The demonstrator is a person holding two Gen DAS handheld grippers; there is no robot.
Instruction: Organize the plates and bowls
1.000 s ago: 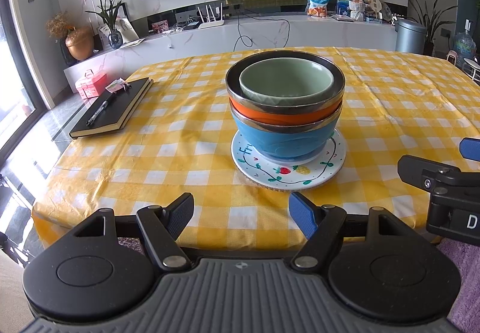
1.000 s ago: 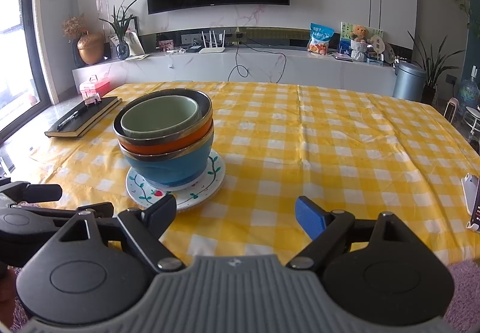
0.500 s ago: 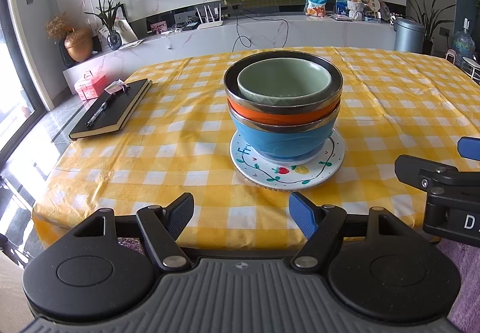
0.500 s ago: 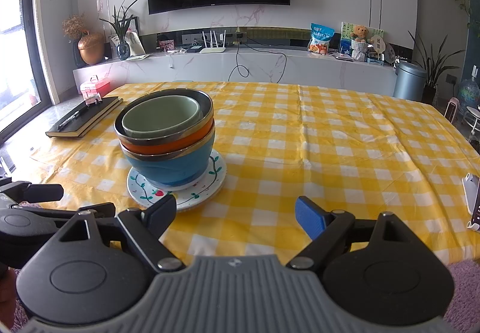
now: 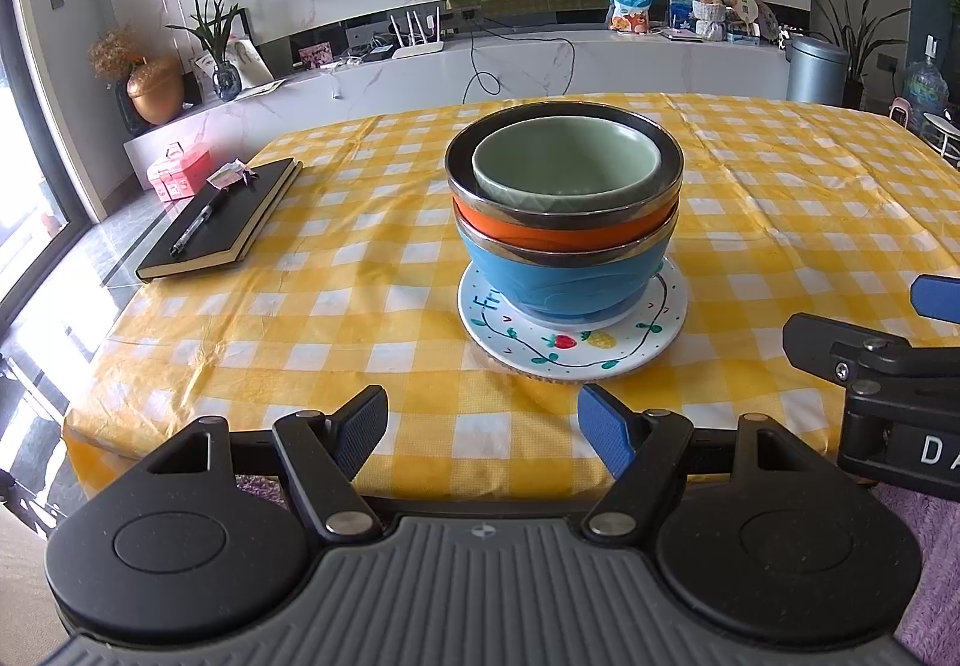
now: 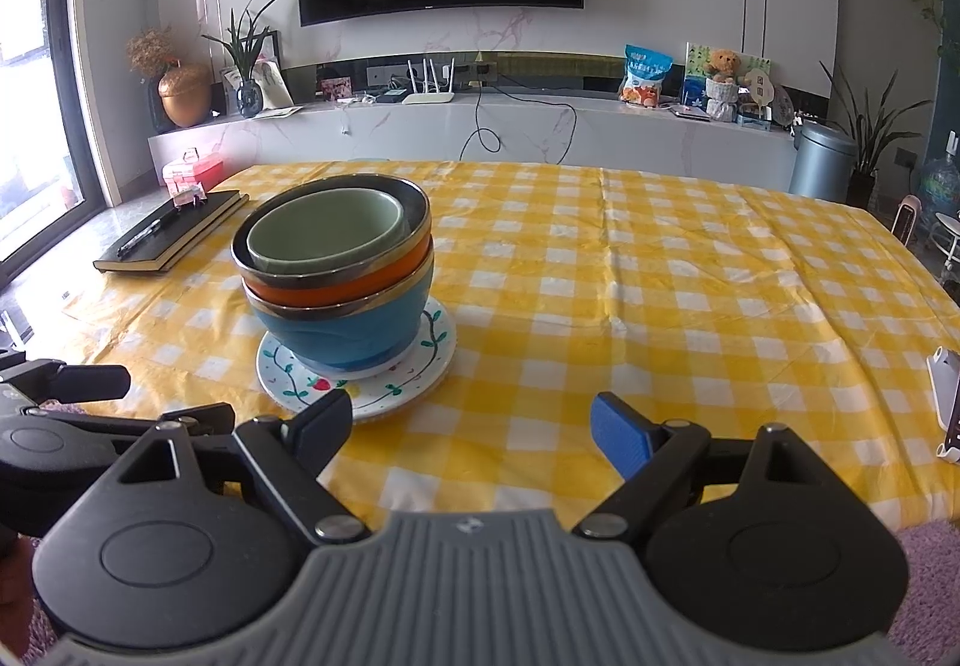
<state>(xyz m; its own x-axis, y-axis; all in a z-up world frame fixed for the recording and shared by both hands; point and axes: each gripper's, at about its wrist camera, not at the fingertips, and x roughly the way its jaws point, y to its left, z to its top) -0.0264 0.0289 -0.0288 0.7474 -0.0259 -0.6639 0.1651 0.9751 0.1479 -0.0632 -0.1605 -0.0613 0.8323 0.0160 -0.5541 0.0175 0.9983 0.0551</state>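
A stack stands on the yellow checked table: a pale green bowl (image 5: 564, 165) nested in an orange bowl (image 5: 564, 234), which sits in a blue bowl (image 5: 564, 285), on a white painted plate (image 5: 570, 348). The same stack shows in the right wrist view, with the green bowl (image 6: 324, 237), orange bowl (image 6: 336, 289), blue bowl (image 6: 348, 333) and plate (image 6: 384, 387). My left gripper (image 5: 483, 435) is open and empty at the table's near edge, short of the plate. My right gripper (image 6: 471, 429) is open and empty, to the right of the stack.
A black notebook with a pen (image 5: 222, 219) lies at the table's left edge, also in the right wrist view (image 6: 171, 237). A white object (image 6: 945, 396) sits at the table's right edge. Beyond the table are a white TV console (image 6: 480, 126) and a bin (image 6: 819, 165).
Both grippers have shifted only slightly; the stack sits a little closer in the views. Nothing was gripped or released.
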